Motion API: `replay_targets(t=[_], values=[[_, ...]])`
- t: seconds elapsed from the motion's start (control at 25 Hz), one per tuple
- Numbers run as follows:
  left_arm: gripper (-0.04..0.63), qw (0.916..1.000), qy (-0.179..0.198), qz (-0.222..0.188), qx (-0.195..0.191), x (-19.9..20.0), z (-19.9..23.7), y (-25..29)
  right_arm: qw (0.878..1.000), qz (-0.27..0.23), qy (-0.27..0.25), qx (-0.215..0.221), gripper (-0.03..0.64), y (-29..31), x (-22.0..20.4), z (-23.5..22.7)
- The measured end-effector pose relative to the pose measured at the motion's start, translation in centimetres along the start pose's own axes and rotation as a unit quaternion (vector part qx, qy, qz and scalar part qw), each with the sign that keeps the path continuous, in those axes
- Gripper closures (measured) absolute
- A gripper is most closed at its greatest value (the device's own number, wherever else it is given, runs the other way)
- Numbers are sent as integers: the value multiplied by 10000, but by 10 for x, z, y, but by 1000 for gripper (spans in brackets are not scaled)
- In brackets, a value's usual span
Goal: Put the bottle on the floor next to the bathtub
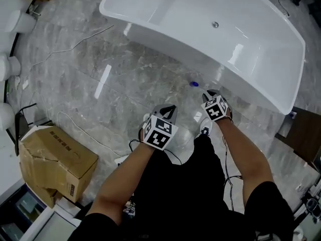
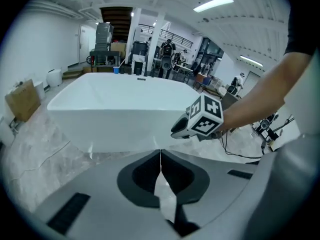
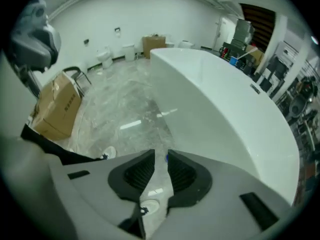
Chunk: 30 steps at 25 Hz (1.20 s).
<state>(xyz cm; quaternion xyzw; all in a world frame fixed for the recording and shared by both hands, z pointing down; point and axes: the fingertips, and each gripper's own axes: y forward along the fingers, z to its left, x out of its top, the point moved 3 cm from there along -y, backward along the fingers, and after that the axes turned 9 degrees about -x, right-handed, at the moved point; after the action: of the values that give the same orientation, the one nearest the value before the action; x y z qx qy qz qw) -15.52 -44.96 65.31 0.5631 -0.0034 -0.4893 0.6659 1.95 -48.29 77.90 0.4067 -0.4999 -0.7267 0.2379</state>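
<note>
- A dented brown cardboard box sits at my 8 o'clock on the grey marble floor, well away from anything I need.
- My left gripper is clenched on nothing: its two dark pads meet at the tips. It hangs in front of my body and points down at the floor.
- The small clear bottle with a blue cap stands on the marble just beside the outer wall of the bathtub, and neither gripper touches it.
- The cap shows as a round blue dot and the clear body is hard to make out. From that I judge the bottle's long axis is upright, pointing up at me.
- The bottle lies at about 1 o'clock from my left gripper and between 10 and 11 o'clock from my right one.
- My right gripper is released. Its pads stand a little apart with only floor and the distant blue cap showing through the gap. It is the nearer of the two to the bottle, so any regrasp or nudge would fall to it, coming straight down over the cap.
- The long white glossy bathtub runs across from 11 to 2 o'clock, and its near wall backs the bottle.
- As I judge it, the placing is done and no further grip is called for.
</note>
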Motion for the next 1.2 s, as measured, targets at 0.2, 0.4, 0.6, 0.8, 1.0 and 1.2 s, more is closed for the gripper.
replay_targets(t=[0.2,0.4,0.6,0.8,1.0,1.2], values=[[578,9982,406,-287,-342,43,-22,-60,9762,-638,2038,381,557,-116,25,13],[578,9878,1179,-382,-942,59,-51,-116,9099,-1720,3716,658,572,-237,37,38],[578,9794,1357,-525,-1401,73,-63,-155,8551,-2501,4502,602,574,-322,45,49],[577,9741,1468,-723,-1563,82,-93,-181,8238,-3189,4663,476,575,-388,42,56],[578,9735,1436,-1219,-1294,97,-127,-195,8126,-3551,4611,318,575,-432,11,47],[578,9759,1158,-1562,-988,91,-165,-207,8254,-3661,4280,394,580,-466,-35,44]])
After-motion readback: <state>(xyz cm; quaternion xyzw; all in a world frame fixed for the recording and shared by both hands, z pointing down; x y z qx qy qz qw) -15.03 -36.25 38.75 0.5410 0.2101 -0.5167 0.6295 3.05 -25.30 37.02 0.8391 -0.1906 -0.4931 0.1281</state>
